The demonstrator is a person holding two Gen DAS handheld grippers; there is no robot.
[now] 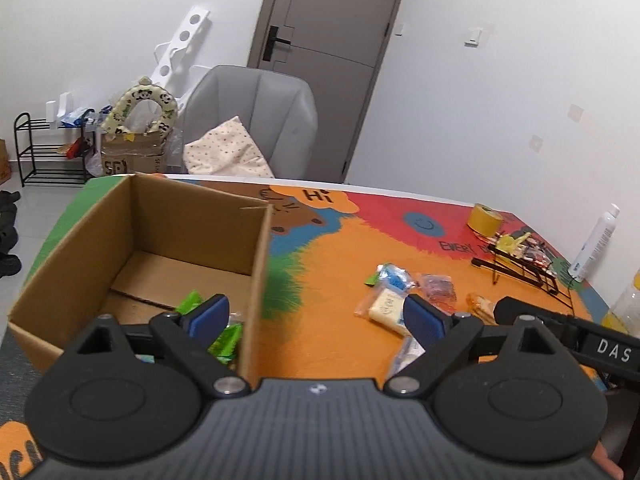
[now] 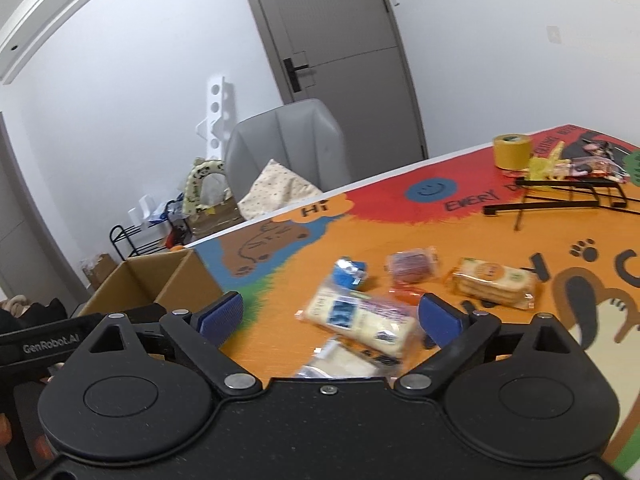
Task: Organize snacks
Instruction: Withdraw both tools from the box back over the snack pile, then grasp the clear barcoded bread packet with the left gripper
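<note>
An open cardboard box (image 1: 192, 216) stands on the left of the colourful table mat, with green snack packets (image 1: 226, 340) on its floor. My left gripper (image 1: 316, 316) is open and straddles the box's right wall, one pad over the box and one over the mat. Loose snacks lie on the mat: a blue packet (image 2: 350, 274), a red packet (image 2: 412, 266), a biscuit pack (image 2: 494, 282) and a pale yellow packet (image 2: 360, 320). My right gripper (image 2: 331, 317) is open just above the pale yellow packet, and its pads do not touch it. A clear packet (image 2: 340, 360) lies nearest the camera.
A yellow tape roll (image 2: 512, 150) and a black wire rack (image 2: 560, 196) sit at the table's far right. A white spray bottle (image 1: 596, 244) stands by the right edge. A grey chair (image 1: 256, 120) with a cushion is behind the table.
</note>
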